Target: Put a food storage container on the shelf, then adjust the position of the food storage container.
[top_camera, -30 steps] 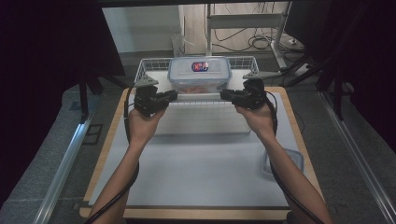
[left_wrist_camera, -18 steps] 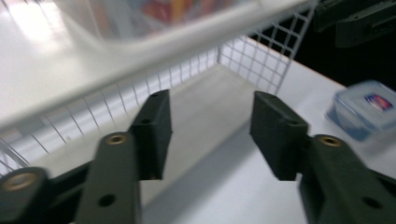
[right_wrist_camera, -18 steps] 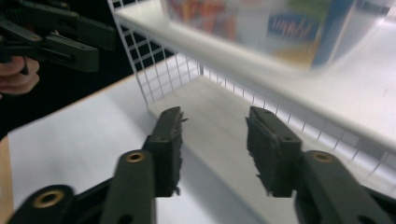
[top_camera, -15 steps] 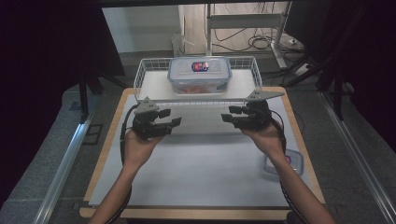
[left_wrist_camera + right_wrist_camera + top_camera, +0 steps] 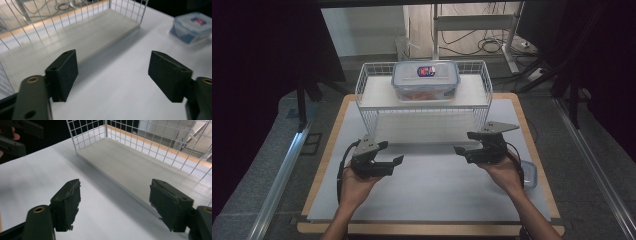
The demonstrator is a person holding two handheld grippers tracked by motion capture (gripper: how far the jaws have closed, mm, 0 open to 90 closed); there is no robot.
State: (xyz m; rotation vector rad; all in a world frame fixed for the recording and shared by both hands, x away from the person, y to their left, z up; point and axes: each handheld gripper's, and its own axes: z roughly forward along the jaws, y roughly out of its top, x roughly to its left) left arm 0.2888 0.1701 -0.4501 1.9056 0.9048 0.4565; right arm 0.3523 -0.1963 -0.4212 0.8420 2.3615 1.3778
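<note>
I have both hands drawn back toward the near side of the worktop [image 5: 422, 200] now, and the lidded container [image 5: 426, 80] is left sitting on the top shelf of the wire rack [image 5: 367, 92] at the far edge, about midway along it. A second ago both sets of jaws were up at the container's two ends; since then they have let go and come down and toward me, so the container rests on the shelf by itself and I judge the placing step done.

My left gripper [image 5: 384, 162] hovers over the white mat at the near-left of the rack, and its jaws have just been opening; in the left gripper view they stand spread with nothing but bare mat between them. My right gripper [image 5: 467, 146] hangs at the near-right of the rack, its jaws likewise just opened and spread, empty, looking along the rack's lower shelf [image 5: 140, 167].

A second small lidded container [image 5: 529, 174] lies near the right edge of the worktop, just beside my right wrist; the left gripper view shows it [image 5: 193, 26] well apart from the rack. If more stacking is wanted, I judge that one the next pick, with the right hand nearest.
</note>
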